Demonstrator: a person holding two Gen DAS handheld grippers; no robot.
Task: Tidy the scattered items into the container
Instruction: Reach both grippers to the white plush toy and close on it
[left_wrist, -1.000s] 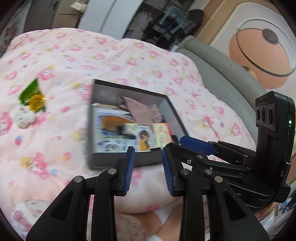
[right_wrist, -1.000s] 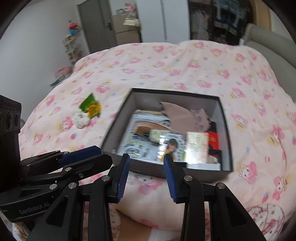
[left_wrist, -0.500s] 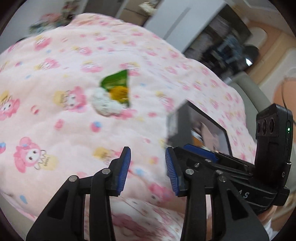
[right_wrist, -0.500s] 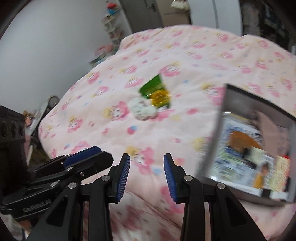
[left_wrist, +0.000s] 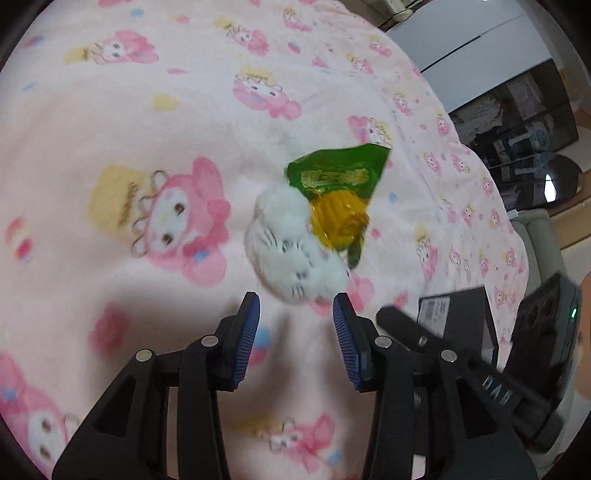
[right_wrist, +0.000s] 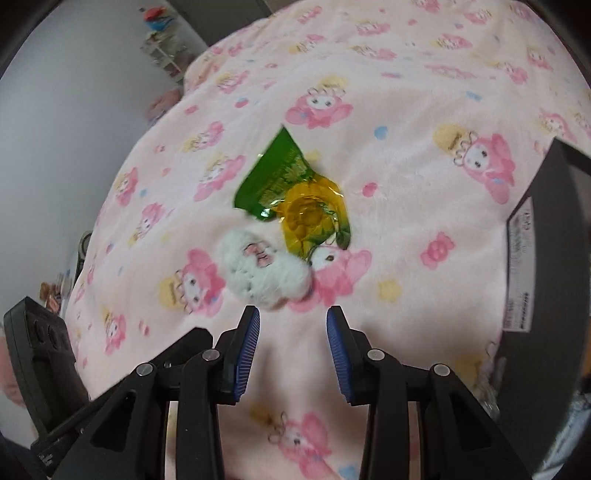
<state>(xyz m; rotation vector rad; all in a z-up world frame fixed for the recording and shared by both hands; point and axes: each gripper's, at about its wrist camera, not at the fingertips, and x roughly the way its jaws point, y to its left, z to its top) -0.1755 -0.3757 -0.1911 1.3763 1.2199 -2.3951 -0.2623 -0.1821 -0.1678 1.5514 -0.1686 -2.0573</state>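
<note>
Both grippers point down at a pink cartoon-print blanket (left_wrist: 147, 110) on a bed. Left gripper (left_wrist: 295, 321): jaws opening, blue pads apart, nothing between them; the white plush cat toy (left_wrist: 291, 251) lies just ahead of the fingertips, untouched. Right gripper (right_wrist: 291, 328): jaws parted, nothing between them, aimed at the same spot; the plush sits slightly left of its line, just beyond the left pad. A green and yellow snack packet (left_wrist: 340, 195) lies on the blanket touching the plush's far side, its yellow end partly tucked against the toy; in the right view the green end points up-left. The two items are the only loose ones visible, well apart from the dark box container (right_wrist: 546, 258), which sits at the right edge of the right view with a white label on its side wall; its inside is not visible here. In the left view a corner of the box (left_wrist: 458, 314) shows behind the right gripper's body. Some motion blur on the plush.
</note>
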